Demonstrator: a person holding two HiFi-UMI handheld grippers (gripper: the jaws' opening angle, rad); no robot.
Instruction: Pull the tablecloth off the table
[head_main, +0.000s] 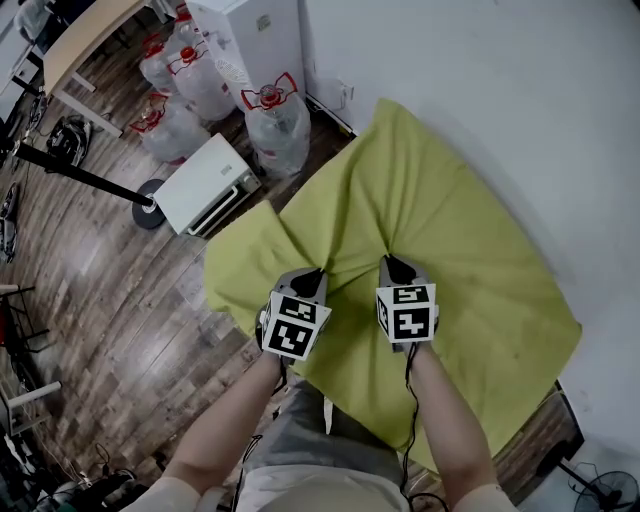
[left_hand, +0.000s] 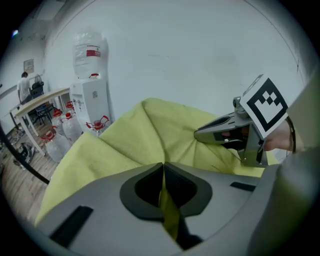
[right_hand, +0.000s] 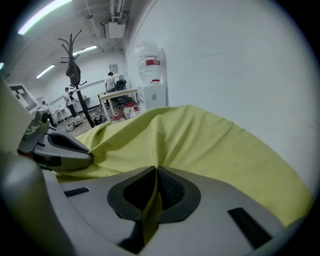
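Pinching folds of yellow-green tablecloth (head_main: 460, 220), left tongs (left_hand: 163, 166) and right tongs (right_hand: 156, 171) both clamped tight, red bottle label (right_hand: 153, 62) — unreadable

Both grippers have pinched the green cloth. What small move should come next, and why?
Probably pull both back together toward the person: left gripper and right gripper each have jaws shut on a fold of the tablecloth, which otherwise lies spread out.

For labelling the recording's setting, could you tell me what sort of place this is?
Probably an office or lab workroom: spare water jugs beside a water dispenser, and people at a desk further off.
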